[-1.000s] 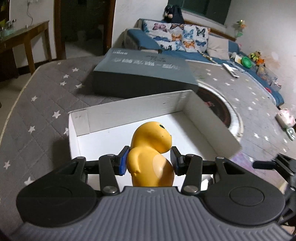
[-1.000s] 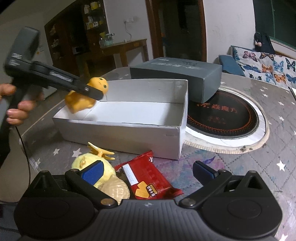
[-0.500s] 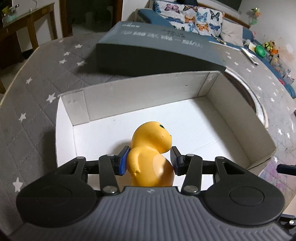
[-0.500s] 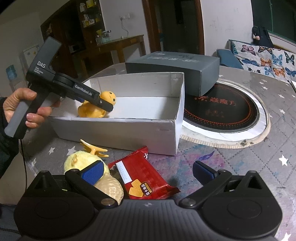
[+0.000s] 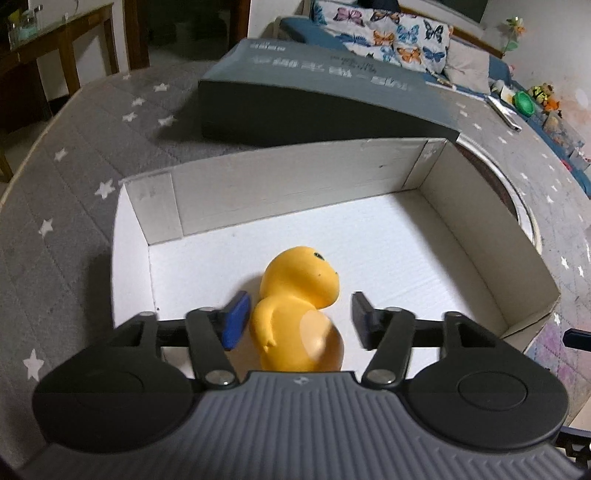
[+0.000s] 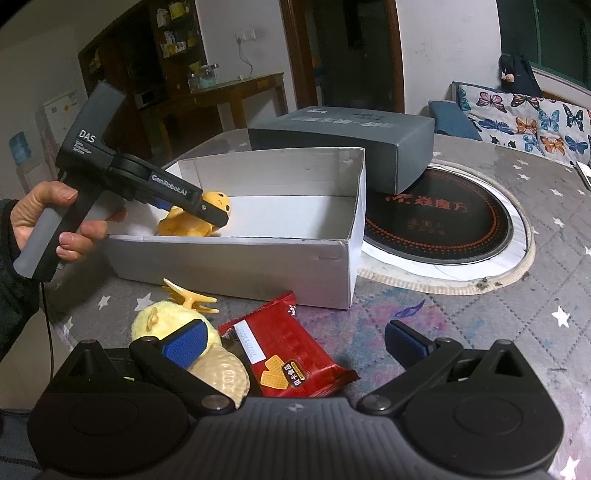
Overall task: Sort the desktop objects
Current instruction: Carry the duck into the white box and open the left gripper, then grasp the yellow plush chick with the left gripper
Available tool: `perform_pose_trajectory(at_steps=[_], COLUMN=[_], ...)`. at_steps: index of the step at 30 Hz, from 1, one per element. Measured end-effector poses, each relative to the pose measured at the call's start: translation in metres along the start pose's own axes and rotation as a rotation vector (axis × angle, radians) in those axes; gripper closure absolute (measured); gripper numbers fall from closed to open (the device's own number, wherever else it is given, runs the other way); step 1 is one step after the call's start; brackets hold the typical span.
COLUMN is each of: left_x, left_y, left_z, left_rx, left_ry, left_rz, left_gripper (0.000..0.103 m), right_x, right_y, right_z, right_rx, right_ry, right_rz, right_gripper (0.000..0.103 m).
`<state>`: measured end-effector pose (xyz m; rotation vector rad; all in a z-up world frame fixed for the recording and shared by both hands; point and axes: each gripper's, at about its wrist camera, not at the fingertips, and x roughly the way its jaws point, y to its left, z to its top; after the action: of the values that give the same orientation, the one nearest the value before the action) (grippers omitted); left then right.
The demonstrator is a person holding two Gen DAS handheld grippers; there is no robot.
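Note:
An orange rubber duck toy rests on the floor of the white cardboard box, at its near left end. My left gripper is open around it, both pads clear of its sides. From the right wrist view the duck toy shows over the box wall, with the left gripper held by a hand. My right gripper is open above a red snack packet. A yellow plush chick, a cream shell-shaped toy and a yellow hair claw lie beside it.
A dark grey lidded box stands behind the white box. A round black hotplate is set into the star-patterned table cover to the right. A sofa with butterfly cushions and a wooden side table lie beyond the table.
The left gripper carried the duck down into the white box and its jaws opened, letting the duck go. The right gripper stayed open over the red packet.

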<state>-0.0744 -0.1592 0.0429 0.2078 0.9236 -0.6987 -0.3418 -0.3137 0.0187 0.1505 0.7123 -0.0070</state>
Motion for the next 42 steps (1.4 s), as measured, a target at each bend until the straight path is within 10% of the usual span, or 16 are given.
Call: perform_pose_trajectory(at_steps=[16, 42], left_x=[-0.099, -0.046], left_y=[-0.031, -0.064], left_z=[-0.046, -0.09], left_rx=[0.089, 0.045], left_ry=[-0.131, 0.127], left_rz=[-0.147, -0.322], left_gripper=[0.03, 0.036], right_x=[-0.014, -0.01], right_y=[0.002, -0.009], right_z=[-0.003, -0.009], right_rx=[0.002, 0.03], right_ry=[-0.032, -0.014], right_rz=[-0.014, -0.036], right_gripper=[0.0, 0.0])
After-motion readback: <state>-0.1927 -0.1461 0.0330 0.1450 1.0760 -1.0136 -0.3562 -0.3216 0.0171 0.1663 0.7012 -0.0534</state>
